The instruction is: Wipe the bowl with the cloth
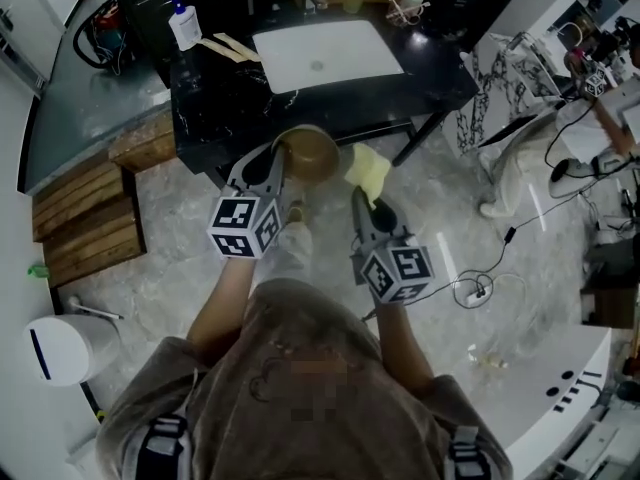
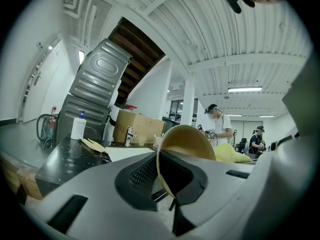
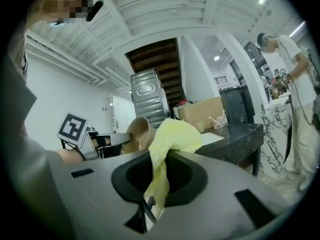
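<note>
A tan bowl (image 1: 309, 151) hangs in the air in front of the black table's edge, tilted on its side, with my left gripper (image 1: 277, 164) shut on its rim. In the left gripper view the bowl (image 2: 186, 140) stands edge-on between the jaws of the left gripper (image 2: 165, 176). My right gripper (image 1: 360, 194) is shut on a yellow cloth (image 1: 368, 171), which bunches just right of the bowl, very near it. In the right gripper view the cloth (image 3: 170, 141) rises from the right gripper (image 3: 155, 194), and the bowl (image 3: 138, 132) shows behind it at left.
A black table (image 1: 230, 98) carries a white board (image 1: 325, 54), a pump bottle (image 1: 184, 25) and wooden sticks. Wooden pallets (image 1: 85, 218) lie on the floor at left, cables and a power strip (image 1: 472, 290) at right. Other people stand in the background.
</note>
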The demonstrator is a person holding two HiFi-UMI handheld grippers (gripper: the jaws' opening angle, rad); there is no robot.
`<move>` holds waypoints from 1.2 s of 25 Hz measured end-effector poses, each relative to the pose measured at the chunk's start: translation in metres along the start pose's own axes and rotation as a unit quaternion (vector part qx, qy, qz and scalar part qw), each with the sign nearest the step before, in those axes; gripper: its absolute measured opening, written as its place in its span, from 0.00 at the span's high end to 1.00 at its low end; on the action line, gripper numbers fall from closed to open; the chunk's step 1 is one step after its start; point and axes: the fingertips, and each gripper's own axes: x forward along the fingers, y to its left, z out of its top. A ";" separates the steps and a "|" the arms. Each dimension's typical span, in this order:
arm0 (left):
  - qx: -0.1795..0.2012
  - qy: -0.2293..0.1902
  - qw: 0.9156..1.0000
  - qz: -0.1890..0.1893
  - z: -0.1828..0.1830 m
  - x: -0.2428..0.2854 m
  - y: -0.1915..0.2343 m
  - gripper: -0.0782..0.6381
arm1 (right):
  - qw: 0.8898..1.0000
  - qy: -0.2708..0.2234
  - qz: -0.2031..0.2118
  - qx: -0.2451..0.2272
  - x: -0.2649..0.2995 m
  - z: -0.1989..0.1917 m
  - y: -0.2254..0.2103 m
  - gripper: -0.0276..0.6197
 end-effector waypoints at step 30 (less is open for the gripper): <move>0.022 0.030 0.999 -0.038 0.073 0.296 0.102 0.87 | 1.000 0.016 0.012 0.002 0.280 0.094 -0.176 0.91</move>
